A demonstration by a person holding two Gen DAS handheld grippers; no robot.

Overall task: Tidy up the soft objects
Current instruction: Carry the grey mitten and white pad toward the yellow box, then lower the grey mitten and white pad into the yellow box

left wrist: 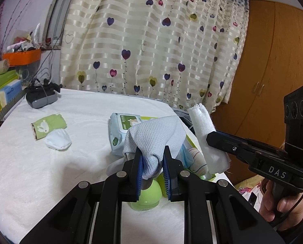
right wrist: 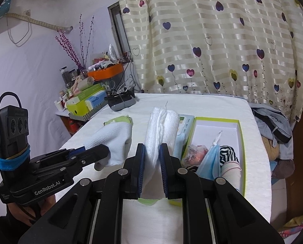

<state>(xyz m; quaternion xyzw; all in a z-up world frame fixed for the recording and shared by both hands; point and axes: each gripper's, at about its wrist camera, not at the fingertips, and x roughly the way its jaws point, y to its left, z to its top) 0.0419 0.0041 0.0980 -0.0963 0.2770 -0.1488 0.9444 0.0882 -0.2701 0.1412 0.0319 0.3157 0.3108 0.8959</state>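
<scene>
Left tool (left wrist: 152,162) clenched on a pale blue sock (left wrist: 153,138), right tool (right wrist: 152,158) on a white towel (right wrist: 161,126). Carry both over the green box (right wrist: 242,142), lower inside, then release.

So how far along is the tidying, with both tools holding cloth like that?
Partly done. The green-edged box already holds a blue face mask, a zebra-striped piece and other small soft bits. In hand: the left gripper is clamped on a light blue sock, the right gripper on a rolled white towel. Left on the table: a green rabbit-print roll and a small white-and-blue sock.
</scene>
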